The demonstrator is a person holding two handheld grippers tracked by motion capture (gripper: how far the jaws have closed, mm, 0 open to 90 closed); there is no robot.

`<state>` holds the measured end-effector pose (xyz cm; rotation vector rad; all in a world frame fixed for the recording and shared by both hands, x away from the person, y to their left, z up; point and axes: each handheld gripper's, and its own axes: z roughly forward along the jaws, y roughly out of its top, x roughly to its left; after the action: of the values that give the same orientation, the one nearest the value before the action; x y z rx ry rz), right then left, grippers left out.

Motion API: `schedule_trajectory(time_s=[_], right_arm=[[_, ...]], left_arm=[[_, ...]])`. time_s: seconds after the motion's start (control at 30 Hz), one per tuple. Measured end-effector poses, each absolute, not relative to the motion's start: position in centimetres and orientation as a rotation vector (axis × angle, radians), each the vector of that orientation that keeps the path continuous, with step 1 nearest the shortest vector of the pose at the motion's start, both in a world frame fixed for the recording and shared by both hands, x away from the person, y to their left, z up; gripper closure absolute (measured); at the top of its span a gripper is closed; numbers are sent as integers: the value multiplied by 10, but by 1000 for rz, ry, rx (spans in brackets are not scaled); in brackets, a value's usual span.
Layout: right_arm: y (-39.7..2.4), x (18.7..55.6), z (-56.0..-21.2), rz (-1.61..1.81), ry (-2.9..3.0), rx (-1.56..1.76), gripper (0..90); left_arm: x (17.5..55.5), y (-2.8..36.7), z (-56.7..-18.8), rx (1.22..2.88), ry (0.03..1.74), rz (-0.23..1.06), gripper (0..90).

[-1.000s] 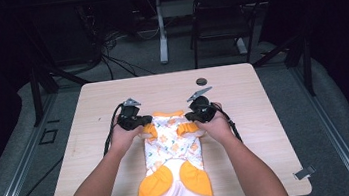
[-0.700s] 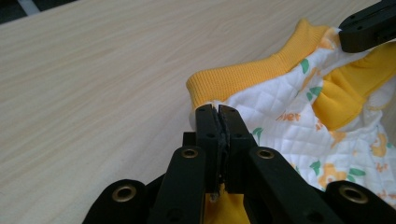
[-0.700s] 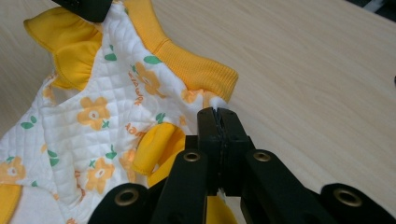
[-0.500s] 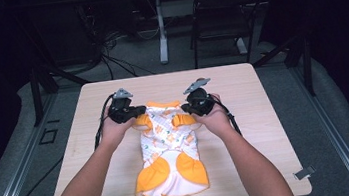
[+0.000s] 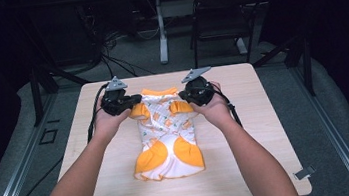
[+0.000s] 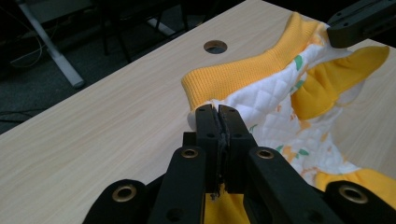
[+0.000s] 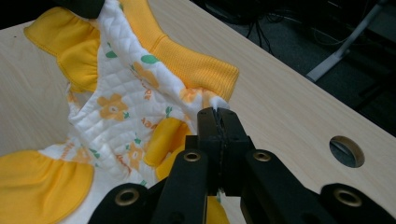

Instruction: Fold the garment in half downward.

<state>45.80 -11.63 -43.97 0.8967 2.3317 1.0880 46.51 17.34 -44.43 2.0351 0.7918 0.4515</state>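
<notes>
Small quilted garment [image 5: 166, 131], white with orange flower print, orange ribbed collar [image 6: 243, 74] and orange ruffled sleeves, stretched lengthwise along the middle of the tabletop [image 5: 268, 142]. Collar end toward the far edge, raised off the wood; orange-panelled hem end lying flat nearer the near edge. Left gripper [image 5: 132, 101], held in the left hand [image 5: 107, 124], clamped on the garment's left shoulder, just beside the collar; jaws pressed together with a thin fold of white quilted fabric pinched between them, as seen in the left gripper view [image 6: 217, 116]. Right gripper [image 5: 186, 95], held in the right hand [image 5: 214, 110], clamped likewise on the right shoulder; jaws closed narrow on a tuft of white fabric at their tips in the right gripper view [image 7: 217, 119]. Fabric between the two grips spread taut across, sleeves hanging just below each grip. Round cable hole [image 6: 215, 46] in the tabletop near the far edge, well apart from the collar. Chair [image 5: 223, 16] and table leg [image 5: 161, 34] on the floor beyond the far edge. Forearms entering over the near edge.
</notes>
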Motion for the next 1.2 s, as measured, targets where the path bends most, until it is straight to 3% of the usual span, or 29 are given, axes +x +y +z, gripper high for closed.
schedule_trajectory(time_s=[0.3,1.2], right_arm=[[-116,442,-460,1042,2381,815,894],[-122,394,-477,1065,2471,713,894]], left_arm=[[450,174,-461,2073,755,437,881],[401,180,-481,2097,665,334,881]])
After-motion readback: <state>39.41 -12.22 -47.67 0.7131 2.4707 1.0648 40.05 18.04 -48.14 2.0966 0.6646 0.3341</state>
